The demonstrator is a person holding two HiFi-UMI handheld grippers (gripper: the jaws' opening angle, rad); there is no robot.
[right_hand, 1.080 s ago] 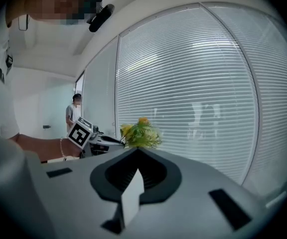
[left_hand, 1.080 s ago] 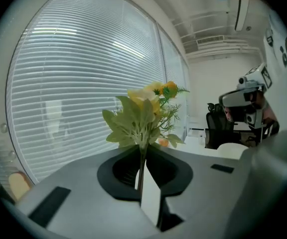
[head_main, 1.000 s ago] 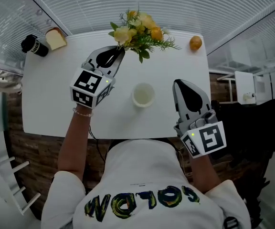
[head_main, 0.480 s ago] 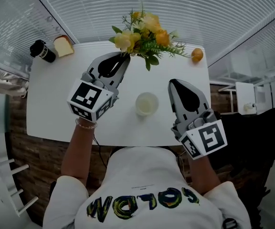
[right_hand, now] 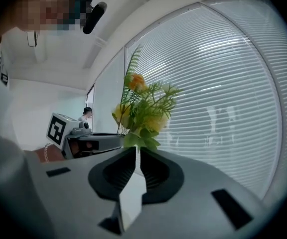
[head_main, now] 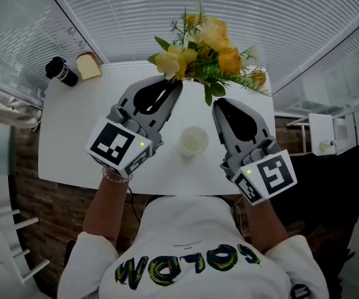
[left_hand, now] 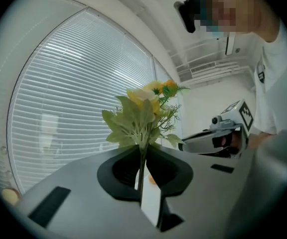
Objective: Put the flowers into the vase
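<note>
Yellow-and-orange bunch of artificial flowers (head_main: 208,41) pinched by its green stem in level left gripper (head_main: 178,83); level right gripper (head_main: 217,104) alongside, jaws opening slightly, nothing between.

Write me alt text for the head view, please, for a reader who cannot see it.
From above, the left gripper holds a bouquet of yellow and orange flowers over a white table. The right gripper, its jaws opening with nothing seen between them, points at the bouquet's lower leaves, and a white vase stands on the table between the two grippers.
</note>
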